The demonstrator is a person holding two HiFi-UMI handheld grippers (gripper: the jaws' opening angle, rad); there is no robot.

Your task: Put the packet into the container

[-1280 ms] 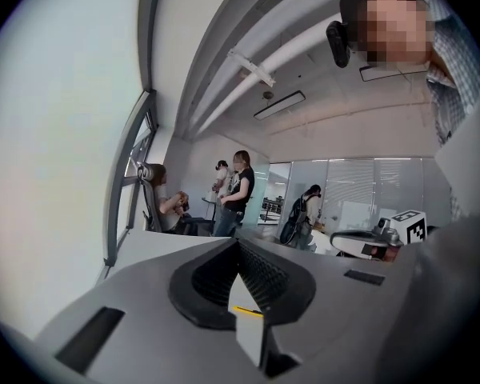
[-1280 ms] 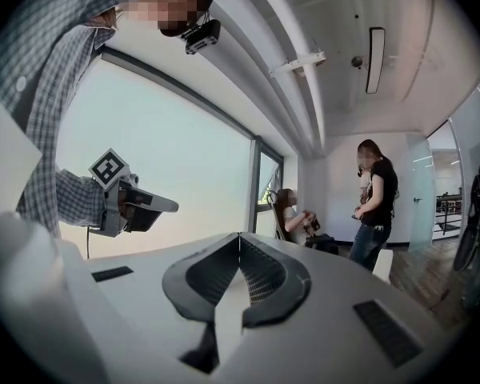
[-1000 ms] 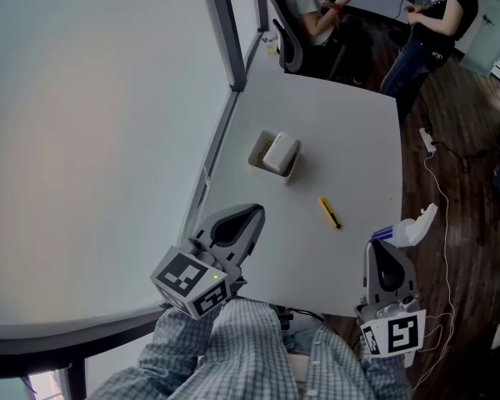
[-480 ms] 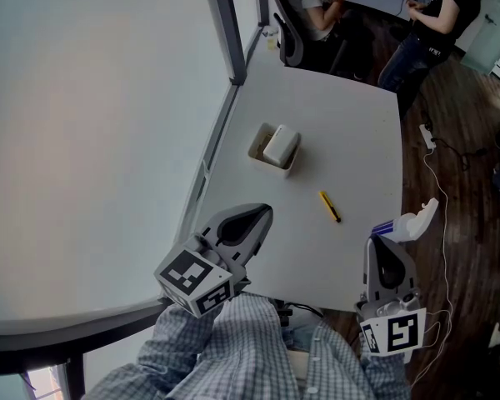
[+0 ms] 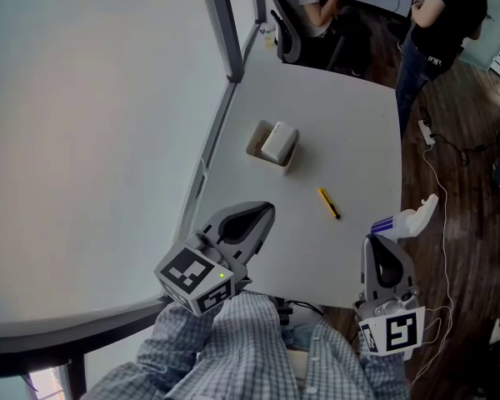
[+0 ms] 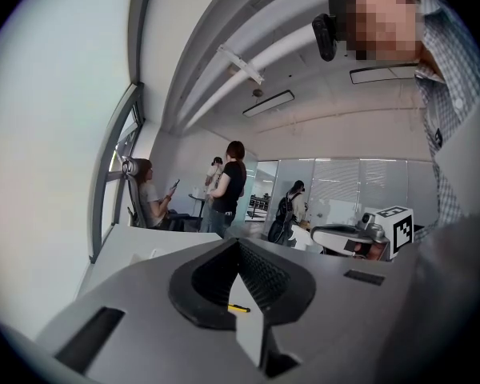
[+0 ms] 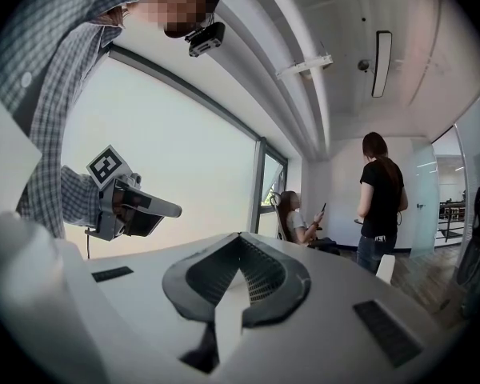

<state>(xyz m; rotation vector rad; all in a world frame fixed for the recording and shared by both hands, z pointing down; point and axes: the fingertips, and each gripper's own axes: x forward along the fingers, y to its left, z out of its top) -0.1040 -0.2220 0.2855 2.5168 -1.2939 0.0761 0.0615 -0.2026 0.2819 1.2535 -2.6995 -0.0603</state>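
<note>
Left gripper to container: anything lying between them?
No. The head view shows bare table between left gripper and container; a yellow pen lies off to the side.

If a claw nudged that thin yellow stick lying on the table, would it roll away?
The thin yellow stick with a dark tip lies flat on the smooth white table, so a nudge would likely slide or spin it. Whether it is round enough to roll I cannot tell. It looks small, so probably light.
</note>
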